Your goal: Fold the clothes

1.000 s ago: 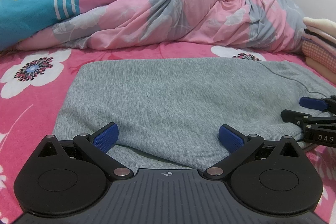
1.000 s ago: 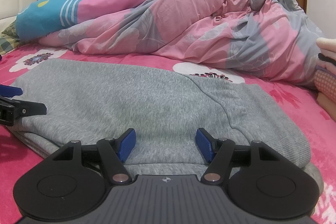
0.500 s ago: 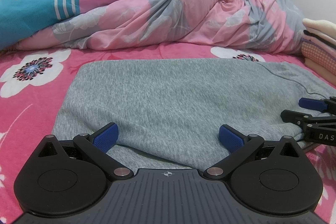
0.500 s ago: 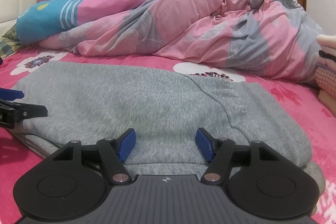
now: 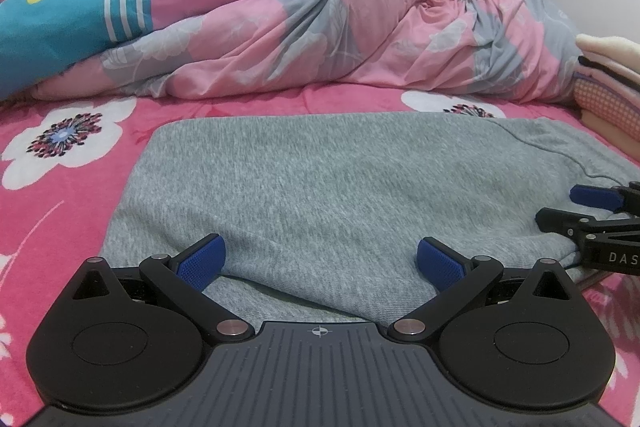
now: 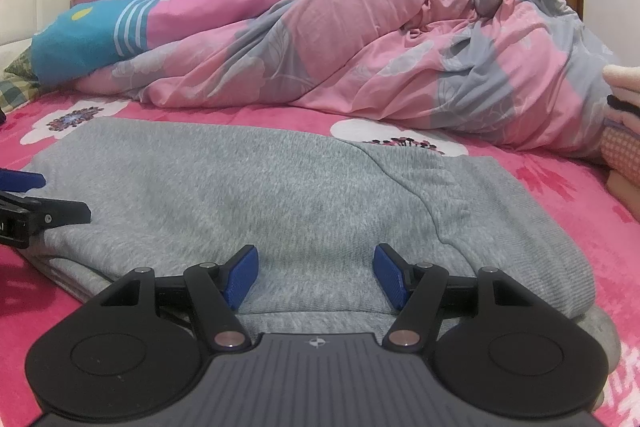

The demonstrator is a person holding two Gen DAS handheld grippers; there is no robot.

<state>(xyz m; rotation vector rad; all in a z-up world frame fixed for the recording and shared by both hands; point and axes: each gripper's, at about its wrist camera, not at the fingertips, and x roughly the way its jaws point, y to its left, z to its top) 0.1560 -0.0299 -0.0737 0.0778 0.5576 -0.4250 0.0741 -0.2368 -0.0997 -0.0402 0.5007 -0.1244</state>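
A grey garment (image 5: 340, 195), folded flat, lies on a bed under a pink floral bedspread (image 5: 72, 163). At its near left edge, the left tongs (image 5: 318, 261) stand wide open, blue pads apart above the cloth, gripping nothing. Toward its right end, the right tongs (image 6: 316, 273) are likewise parted and empty over the near edge. Behind, a rumpled pink-and-grey quilt (image 6: 400, 47) stretches across the bed. At far right sits a stack of folded clothes (image 5: 608, 95).
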